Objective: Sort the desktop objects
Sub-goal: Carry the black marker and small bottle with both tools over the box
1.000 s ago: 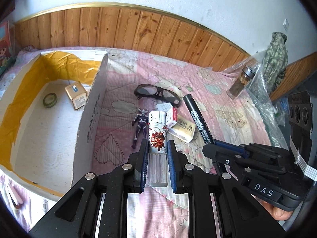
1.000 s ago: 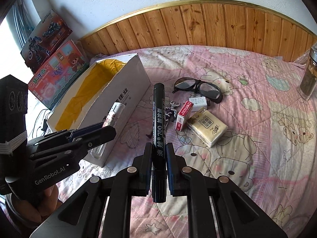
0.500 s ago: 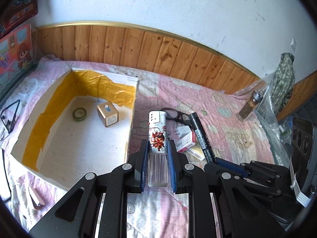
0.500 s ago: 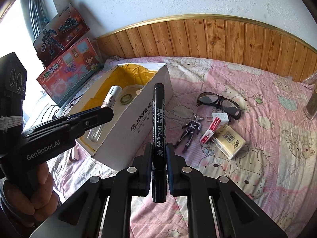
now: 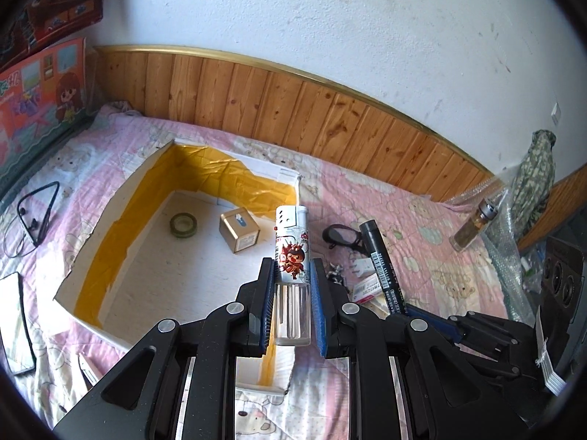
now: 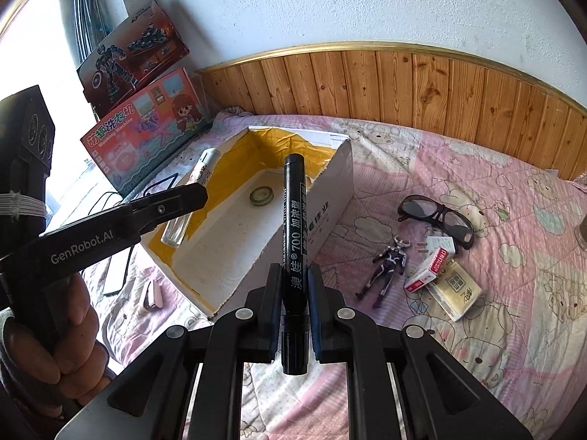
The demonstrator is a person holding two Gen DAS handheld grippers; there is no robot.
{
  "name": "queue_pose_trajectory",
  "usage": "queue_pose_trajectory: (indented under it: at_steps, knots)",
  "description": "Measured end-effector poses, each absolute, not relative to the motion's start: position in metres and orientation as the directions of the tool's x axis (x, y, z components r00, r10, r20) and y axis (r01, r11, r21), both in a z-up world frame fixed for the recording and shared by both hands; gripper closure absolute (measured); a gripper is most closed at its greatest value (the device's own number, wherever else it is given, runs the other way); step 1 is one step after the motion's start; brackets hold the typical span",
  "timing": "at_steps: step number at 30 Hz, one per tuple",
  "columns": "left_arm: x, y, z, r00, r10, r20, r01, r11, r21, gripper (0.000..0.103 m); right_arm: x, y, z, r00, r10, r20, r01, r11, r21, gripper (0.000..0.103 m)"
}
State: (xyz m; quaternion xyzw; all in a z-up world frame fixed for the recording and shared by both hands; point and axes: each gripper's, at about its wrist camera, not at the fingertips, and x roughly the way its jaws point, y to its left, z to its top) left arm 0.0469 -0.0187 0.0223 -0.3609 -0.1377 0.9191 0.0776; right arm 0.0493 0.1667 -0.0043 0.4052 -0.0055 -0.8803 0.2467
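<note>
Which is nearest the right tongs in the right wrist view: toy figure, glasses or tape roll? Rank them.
1. Toy figure, on the quilt just right of the right tongs.
2. Tape roll, ahead, inside the box.
3. Glasses, farther right. Tape roll versus glasses is close.

The lighter (image 5: 292, 253) blocks part of the cardboard box's (image 5: 91, 264) right wall in the left wrist view, and the gripper frame covers the box's near corner. The black marker (image 5: 381, 264) half hides the glasses (image 5: 339, 236), only one lens showing, and the toy figure (image 5: 335, 273) beside them is a sliver, too small to read. At the left edge a phone (image 5: 14, 324) is cut off. In the right wrist view the marker covers part of the box's right wall print, and a jar (image 6: 582, 234) at the right edge is barely in frame. The window at far left is blown out white.
</note>
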Motion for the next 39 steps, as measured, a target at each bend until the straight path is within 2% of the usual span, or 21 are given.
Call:
queue_pose_trajectory:
  at_steps: [21, 39]
  knots:
    - [0.031, -0.098, 0.025, -0.746, 0.259, -0.613, 0.027, -0.909, -0.417, 0.084, 0.045, 0.100, -0.009, -0.526, -0.450, -0.722, 0.504, -0.849, 0.162, 0.089]
    - [-0.010, -0.140, -0.017, -0.663, 0.248, -0.706, 0.148, -0.881, -0.449, 0.084, 0.002, 0.054, -0.019, -0.475, -0.439, -0.763, 0.518, -0.840, 0.162, 0.089]
